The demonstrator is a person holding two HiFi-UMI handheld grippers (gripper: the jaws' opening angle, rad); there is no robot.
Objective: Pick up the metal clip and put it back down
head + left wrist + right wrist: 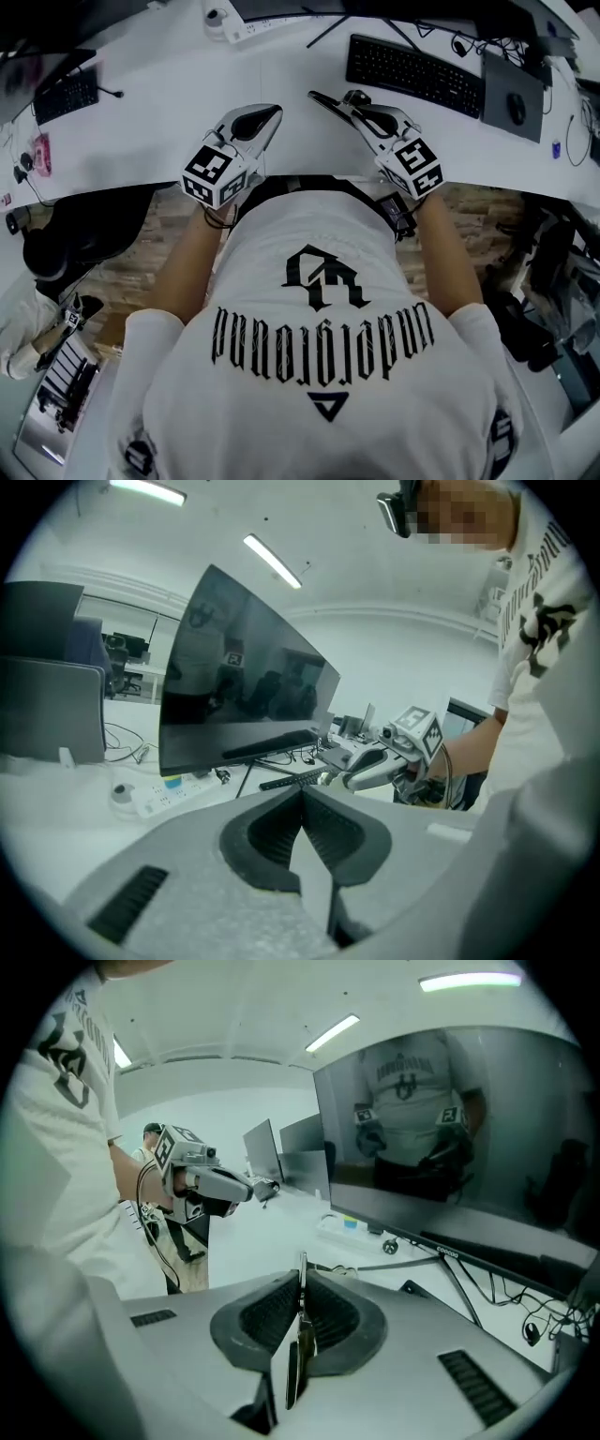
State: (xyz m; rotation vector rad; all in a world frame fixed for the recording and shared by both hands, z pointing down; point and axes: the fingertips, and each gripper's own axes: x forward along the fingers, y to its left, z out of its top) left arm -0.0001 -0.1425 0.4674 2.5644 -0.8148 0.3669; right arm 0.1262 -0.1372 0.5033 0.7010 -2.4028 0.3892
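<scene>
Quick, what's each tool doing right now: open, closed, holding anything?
Left tool: closed, empty.
Right tool: closed on the metal clip.

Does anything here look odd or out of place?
Nothing spilled or broken. The one oddity: a metal clip stands on edge, pinched in the shut right gripper. The left gripper is shut on nothing.

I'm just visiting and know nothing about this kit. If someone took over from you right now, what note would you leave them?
Left gripper: shut, empty, held above the white desk.
Right gripper: shut on the thin shiny metal clip, which stands edge-on between its pads, apparently off the desk.
Done: clip picked up.
Left to do: lower it onto the desk and open the jaws.
</scene>
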